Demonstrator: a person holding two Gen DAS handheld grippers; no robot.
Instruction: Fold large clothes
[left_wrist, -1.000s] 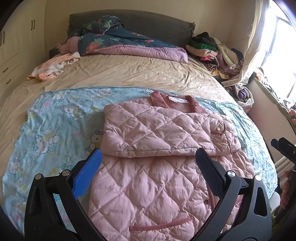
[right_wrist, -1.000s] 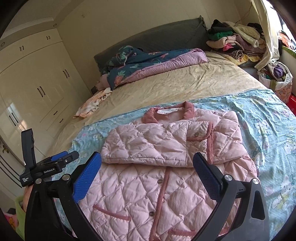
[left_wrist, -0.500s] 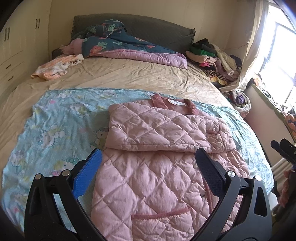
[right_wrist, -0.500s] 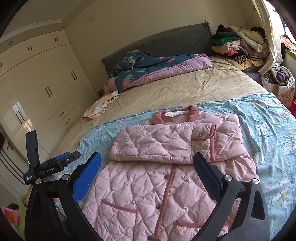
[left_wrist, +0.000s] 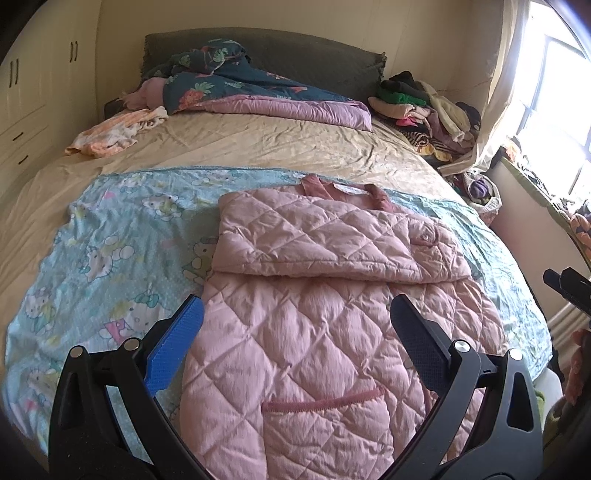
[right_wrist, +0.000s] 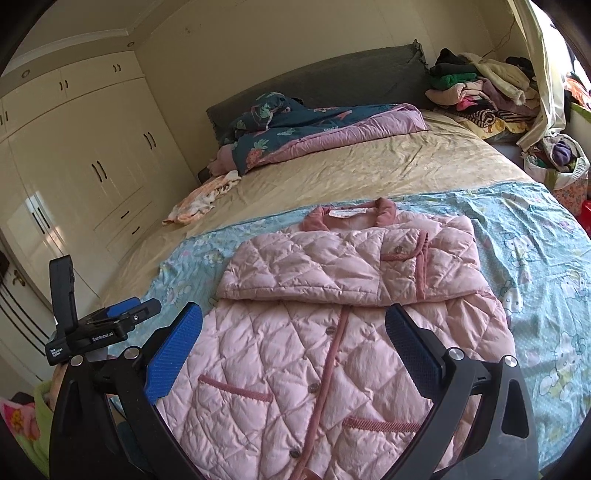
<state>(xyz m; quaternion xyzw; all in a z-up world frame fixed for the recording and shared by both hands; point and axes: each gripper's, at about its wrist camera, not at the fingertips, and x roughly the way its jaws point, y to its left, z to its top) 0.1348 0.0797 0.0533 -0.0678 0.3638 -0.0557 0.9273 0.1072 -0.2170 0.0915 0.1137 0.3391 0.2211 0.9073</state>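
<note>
A pink quilted jacket (left_wrist: 314, 332) lies front up on a light blue cartoon-print sheet (left_wrist: 122, 236) on the bed. Both sleeves are folded across its chest in a band (left_wrist: 325, 243), collar at the far end. It also shows in the right wrist view (right_wrist: 332, 332). My left gripper (left_wrist: 295, 314) is open and empty above the jacket's lower left part. My right gripper (right_wrist: 293, 321) is open and empty above the jacket's lower middle. The left gripper's body (right_wrist: 92, 328) shows at the left of the right wrist view.
A dark floral quilt (left_wrist: 251, 92) lies by the headboard. A small peach garment (left_wrist: 114, 133) lies at the far left of the bed. A clothes pile (left_wrist: 424, 107) sits at the far right corner, near the window. Cream wardrobes (right_wrist: 81, 166) stand to the left.
Both grippers have drawn back and risen a little from the jacket, so more of its lower part shows. Both stay open. The jacket has not moved.
</note>
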